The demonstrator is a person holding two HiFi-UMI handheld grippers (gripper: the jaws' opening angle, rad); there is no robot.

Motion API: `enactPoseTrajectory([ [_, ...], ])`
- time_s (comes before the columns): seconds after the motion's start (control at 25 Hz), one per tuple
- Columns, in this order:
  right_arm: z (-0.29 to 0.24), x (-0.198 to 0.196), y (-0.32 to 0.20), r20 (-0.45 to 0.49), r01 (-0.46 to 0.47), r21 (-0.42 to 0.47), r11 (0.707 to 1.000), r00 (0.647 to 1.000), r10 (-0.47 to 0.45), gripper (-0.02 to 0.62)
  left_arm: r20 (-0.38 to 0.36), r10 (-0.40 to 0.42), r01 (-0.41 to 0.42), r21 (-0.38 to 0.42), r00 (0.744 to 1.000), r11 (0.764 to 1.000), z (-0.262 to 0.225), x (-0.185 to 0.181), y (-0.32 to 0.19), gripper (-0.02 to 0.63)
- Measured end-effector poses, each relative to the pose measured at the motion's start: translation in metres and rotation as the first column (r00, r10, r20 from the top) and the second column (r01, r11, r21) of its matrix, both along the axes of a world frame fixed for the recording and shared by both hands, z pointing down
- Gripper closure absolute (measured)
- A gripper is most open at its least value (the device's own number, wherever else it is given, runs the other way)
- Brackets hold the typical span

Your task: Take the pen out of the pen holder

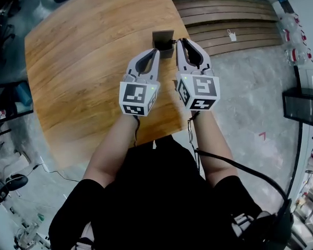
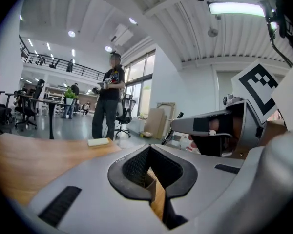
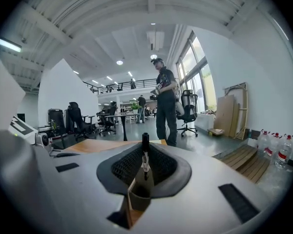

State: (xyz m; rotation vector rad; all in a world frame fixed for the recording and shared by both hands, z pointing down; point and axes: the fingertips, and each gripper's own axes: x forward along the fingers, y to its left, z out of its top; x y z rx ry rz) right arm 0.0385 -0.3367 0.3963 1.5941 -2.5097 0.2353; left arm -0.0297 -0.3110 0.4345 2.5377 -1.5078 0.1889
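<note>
Gripping the dark pen (image 3: pixel 145 155) just below its cap, the right tool (image 1: pixel 179 41) has its two dark pads closed on either side of the barrel, as the right gripper view shows. The pen stands upright, its lower end inside the brown pen holder (image 3: pixel 139 197), which sits low between the jaws. Only the pen's tip rises above the line where the jaws meet.

From the head view, the pen holder (image 1: pixel 163 37) is a small dark box at the far edge of the wooden table (image 1: pixel 83 61), top centre of the frame. The right tool's tips touch its right side. The left tool (image 1: pixel 156 51) lies just beside it, lower and to the left, with its jaws drawn together on nothing and its tips near the holder's near corner. The left gripper view shows only table wood through the narrow slit between them. Both tools are held by bare forearms in the middle of the frame, each with its marker cube turned up to the camera.

A pale pad (image 2: pixel 98 142) lies farther off on the table. Beyond the table, a standing person (image 3: pixel 165 101) in dark clothes holds a device, with an office chair (image 3: pixel 188 106) behind. Stacked wooden planks (image 1: pixel 235 20) lie on the grey floor at upper right of the head view.
</note>
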Motion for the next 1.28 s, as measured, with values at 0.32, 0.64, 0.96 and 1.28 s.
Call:
enactPoseTrajectory([
  [0.32, -0.076, 0.0, 0.044, -0.008, 0.003, 0.089, 0.996, 1.0, -0.002, 0.552, -0.003, 0.012, -0.011, 0.1, 1.0, 0.995, -0.069, 0.004, 0.037, 0.606],
  [0.64, -0.107, 0.006, 0.065, 0.002, 0.004, 0.128, 0.992, 1.0, -0.004, 0.552, 0.008, 0.017, -0.018, 0.128, 1.0, 0.992, -0.092, 0.01, 0.06, 0.606],
  [0.96, -0.068, 0.005, 0.037, -0.013, 0.023, 0.076, 0.997, 1.0, -0.022, 0.552, 0.03, 0.015, -0.017, 0.085, 0.999, 0.996, -0.066, 0.013, 0.04, 0.606],
  [1.28, 0.02, 0.005, -0.013, -0.02, 0.026, -0.014, 1.0, 0.999, -0.026, 0.552, 0.017, 0.004, -0.004, -0.001, 1.0, 1.0, 0.003, 0.01, -0.005, 0.606],
])
